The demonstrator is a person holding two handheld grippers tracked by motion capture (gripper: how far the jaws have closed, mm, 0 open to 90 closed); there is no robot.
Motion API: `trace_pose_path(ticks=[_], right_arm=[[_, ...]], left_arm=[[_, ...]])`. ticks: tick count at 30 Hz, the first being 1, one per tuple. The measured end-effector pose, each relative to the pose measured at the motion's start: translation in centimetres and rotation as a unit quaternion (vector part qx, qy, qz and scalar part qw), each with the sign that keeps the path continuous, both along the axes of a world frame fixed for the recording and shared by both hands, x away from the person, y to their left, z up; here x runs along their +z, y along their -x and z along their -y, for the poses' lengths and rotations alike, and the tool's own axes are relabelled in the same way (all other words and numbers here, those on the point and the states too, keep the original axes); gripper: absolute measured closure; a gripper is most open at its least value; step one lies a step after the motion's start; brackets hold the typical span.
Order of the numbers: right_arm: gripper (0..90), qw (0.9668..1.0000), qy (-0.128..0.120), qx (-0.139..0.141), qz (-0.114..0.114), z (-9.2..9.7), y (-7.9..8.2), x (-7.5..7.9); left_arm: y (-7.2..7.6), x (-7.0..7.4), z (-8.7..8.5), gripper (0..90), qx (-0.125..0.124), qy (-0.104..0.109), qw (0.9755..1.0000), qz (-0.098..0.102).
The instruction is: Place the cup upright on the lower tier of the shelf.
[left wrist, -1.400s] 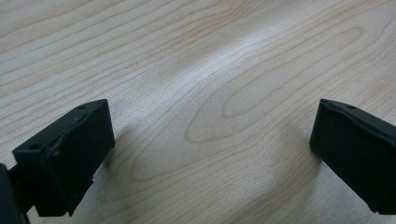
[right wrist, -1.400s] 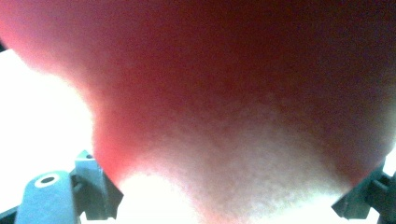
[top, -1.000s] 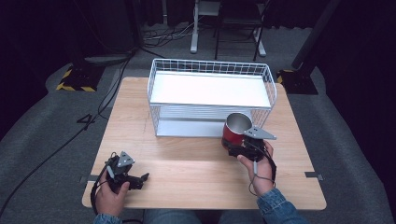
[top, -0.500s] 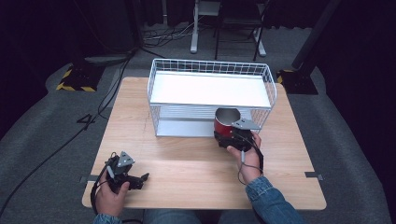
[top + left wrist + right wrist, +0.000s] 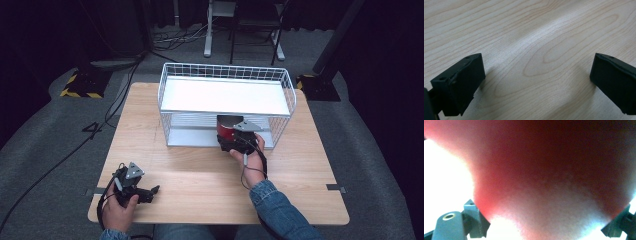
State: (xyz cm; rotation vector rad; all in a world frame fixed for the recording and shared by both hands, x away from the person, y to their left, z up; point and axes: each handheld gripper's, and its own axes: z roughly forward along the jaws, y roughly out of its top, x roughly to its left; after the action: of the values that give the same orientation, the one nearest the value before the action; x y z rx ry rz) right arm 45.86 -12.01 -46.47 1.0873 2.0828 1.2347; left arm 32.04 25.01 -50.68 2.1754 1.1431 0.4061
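Note:
A red cup [image 5: 226, 128] with a dark inside stands upright at the front opening of the white wire rack's [image 5: 225, 96] lower level. My right gripper [image 5: 233, 139] is shut on the red cup, whose blurred red wall [image 5: 544, 175] fills the space between the jaws in the right gripper view. My left gripper [image 5: 149, 192] rests near the table's front left corner, held in a hand. It is open, its two black jaws wide apart over bare wood [image 5: 536, 62] with nothing between them.
The two-level wire rack has a white top shelf [image 5: 225, 95] and sits at the back middle of the wooden table [image 5: 200, 175]. Dark floor, cables and chair legs lie beyond the table.
My right gripper has carried the red cup forward and left, from in front of the rack to its lower-level opening. The left gripper has stayed put.

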Motion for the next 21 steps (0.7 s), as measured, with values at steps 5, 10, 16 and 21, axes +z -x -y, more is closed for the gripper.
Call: trace_pose_path(ticks=[5,10,16,21], right_arm=[[16.6,1.0000,-0.003,0.000,-0.004,-1.1,-0.8,-0.4],[16.6,0.9999,-0.010,-0.005,-0.004,-1.7,-1.7,-0.8],[16.6,0.9999,-0.011,-0.011,0.000,-2.5,-2.8,-1.0],[16.6,0.9998,-0.016,-0.015,0.004,-2.8,-3.4,-1.1]], left_arm=[[-0.1,0.0,0.0,0.1,0.000,0.000,1.0000,0.000],[-0.1,0.0,0.0,0.1,0.000,0.001,1.0000,0.001],[-0.5,0.0,0.0,0.1,0.001,-0.002,1.0000,0.001],[-0.5,0.0,0.1,0.1,0.007,0.001,1.0000,0.000]])
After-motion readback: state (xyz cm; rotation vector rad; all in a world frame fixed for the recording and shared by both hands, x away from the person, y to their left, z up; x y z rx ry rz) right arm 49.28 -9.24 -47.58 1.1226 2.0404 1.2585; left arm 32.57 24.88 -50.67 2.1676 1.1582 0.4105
